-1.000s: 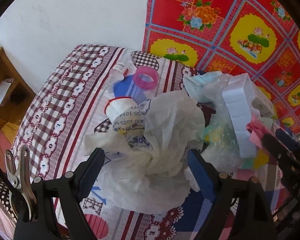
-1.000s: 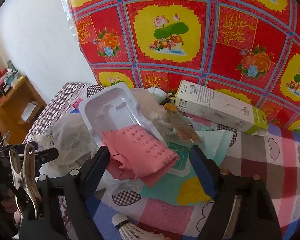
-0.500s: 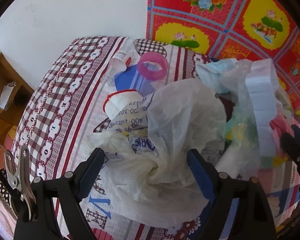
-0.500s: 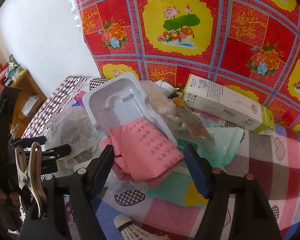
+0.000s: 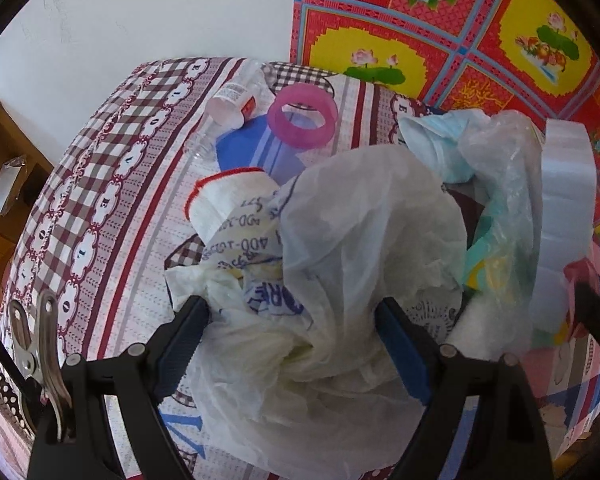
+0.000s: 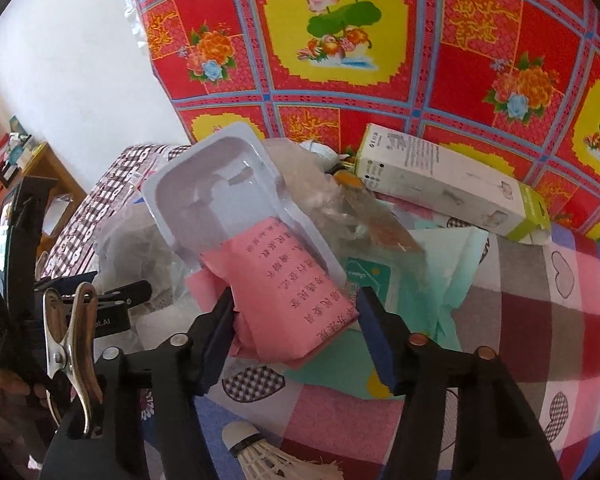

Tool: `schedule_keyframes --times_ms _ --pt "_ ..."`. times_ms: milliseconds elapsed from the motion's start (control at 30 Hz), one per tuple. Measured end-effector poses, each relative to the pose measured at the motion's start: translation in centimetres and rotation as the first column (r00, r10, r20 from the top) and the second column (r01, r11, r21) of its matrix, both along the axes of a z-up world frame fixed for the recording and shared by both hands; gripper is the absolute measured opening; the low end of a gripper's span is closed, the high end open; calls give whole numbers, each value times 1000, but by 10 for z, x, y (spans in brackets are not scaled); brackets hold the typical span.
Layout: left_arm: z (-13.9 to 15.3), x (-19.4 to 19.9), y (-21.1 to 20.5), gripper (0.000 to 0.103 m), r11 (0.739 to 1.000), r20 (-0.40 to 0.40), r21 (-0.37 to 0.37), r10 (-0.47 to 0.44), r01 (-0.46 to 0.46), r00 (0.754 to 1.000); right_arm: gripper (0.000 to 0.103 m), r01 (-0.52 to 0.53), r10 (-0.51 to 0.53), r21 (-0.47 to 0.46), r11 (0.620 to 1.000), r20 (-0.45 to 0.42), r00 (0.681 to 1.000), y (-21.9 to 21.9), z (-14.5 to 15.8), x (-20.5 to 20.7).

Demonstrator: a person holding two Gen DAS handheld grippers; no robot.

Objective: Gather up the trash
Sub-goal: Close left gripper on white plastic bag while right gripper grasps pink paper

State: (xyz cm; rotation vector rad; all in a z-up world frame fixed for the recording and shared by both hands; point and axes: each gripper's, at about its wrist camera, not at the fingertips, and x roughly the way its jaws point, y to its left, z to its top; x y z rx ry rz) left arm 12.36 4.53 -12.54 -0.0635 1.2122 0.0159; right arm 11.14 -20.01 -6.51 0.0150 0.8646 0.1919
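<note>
Right now your right tool [image 6: 296,316] has just been closing on the pink printed paper [image 6: 288,280]; the sheet sits between the two pads, the left pad touching its crumpled edge, the right pad just beside its corner, so I judge the grip not yet made. That paper lies half inside the white plastic tray [image 6: 228,196], which leans on the heap. Beyond it sit a clear crinkled wrapper [image 6: 340,208], a mint-green sheet [image 6: 432,272] and a long white carton [image 6: 440,176] near the bed's far edge, against the red flowered cloth [image 6: 340,40]. A shuttlecock [image 6: 260,456] lies at the near edge.

Your left tool [image 5: 292,332] stands wide apart astride the white plastic bag [image 5: 340,280], its pads beside the bag's bunched folds and gripping nothing. Past the bag lie a red-rimmed paper cup [image 5: 228,200], a pink ring [image 5: 302,120] and a small clear bottle [image 5: 232,104] toward the far left corner of the bed [image 5: 80,200].

As far as you can see, collecting has barely started: nothing is lifted, no bin is in view, and the whole pile remains on the bed.
</note>
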Motion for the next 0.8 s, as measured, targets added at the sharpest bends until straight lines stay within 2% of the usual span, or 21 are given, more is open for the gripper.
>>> schedule_keyframes --times_ms 200,367,533,800 --pt "1 0 -2 88 1000 15 0 -6 6 1000 47 27 -27 -2 1000 16 1000 -3 3 -5" --pt "6 -9 -10 81 1000 23 -5 -16 16 1000 40 45 -45 1 999 42 998 -4 10 -12" --pt "14 -16 -13 66 999 15 -24 -24 24 1000 33 63 -63 8 998 71 995 -5 19 -18" --pt "24 -17 -7 49 998 15 -51 -37 38 999 27 69 -70 19 997 97 993 -4 26 -29"
